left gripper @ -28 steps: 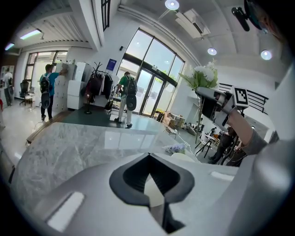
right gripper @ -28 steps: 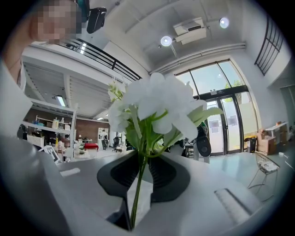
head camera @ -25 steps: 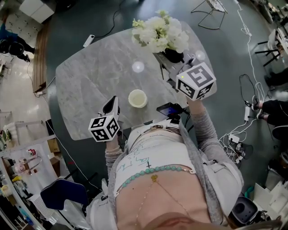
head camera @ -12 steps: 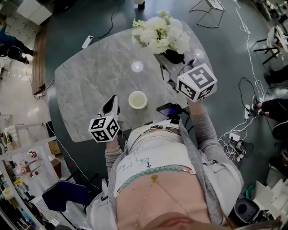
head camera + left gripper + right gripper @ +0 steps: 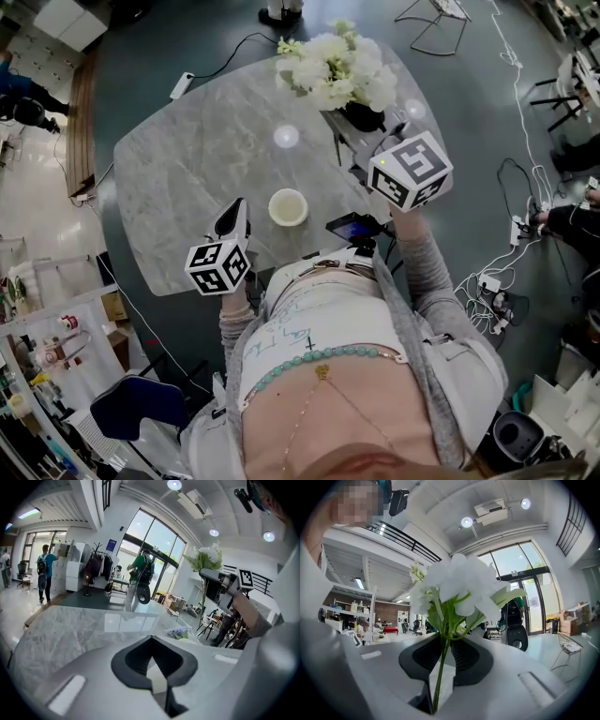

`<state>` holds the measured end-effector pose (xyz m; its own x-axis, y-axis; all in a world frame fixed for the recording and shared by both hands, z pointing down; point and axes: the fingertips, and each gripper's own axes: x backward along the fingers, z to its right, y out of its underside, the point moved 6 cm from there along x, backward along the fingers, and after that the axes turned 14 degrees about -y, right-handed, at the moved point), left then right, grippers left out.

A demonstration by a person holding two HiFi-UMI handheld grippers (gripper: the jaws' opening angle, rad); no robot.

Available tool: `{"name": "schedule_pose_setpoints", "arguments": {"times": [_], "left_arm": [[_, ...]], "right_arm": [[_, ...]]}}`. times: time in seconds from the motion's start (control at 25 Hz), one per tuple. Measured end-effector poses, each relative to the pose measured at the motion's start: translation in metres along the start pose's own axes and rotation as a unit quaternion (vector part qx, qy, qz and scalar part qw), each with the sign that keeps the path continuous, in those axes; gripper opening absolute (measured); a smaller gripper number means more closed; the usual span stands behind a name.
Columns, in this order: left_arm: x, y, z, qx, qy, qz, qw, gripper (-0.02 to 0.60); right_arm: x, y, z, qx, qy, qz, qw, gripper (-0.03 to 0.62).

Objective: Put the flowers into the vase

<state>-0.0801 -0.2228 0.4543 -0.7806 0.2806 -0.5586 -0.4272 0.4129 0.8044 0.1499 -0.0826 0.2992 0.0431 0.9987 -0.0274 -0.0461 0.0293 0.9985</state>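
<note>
Flowers [image 5: 459,585]: stems clamped in right gripper [image 5: 442,670] jaws, aloft beyond vase [image 5: 287,206].
Left gripper [image 5: 153,667]: jaws together, empty, left of vase.
Likely risk: stems missing vase mouth on lowering, tipping unsteadied vase on tabletop [image 5: 197,169].

A grey marbled table top with rounded corners [image 5: 187,187] was seen on a dark grey-green floor [image 5: 159,56]. A strip of brown wooden planking [image 5: 86,103] was laid at nine o'clock, and white cables [image 5: 483,300] were strewn at four o'clock. A dark blue chair [image 5: 131,405] was set at seven o'clock. Tall glass windows [image 5: 157,541] were filled with daylight, and round ceiling lamps [image 5: 174,484] were lit.
</note>
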Motion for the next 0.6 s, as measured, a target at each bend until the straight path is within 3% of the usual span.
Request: {"name": "schedule_pose_setpoints", "arguments": {"times": [0.6], "left_arm": [[-0.0018, 0.002, 0.0066, -0.008, 0.008, -0.008, 0.9999, 0.0]], "right_arm": [[0.0027, 0.0012, 0.0025, -0.008, 0.005, 0.012, 1.0, 0.086]]}}
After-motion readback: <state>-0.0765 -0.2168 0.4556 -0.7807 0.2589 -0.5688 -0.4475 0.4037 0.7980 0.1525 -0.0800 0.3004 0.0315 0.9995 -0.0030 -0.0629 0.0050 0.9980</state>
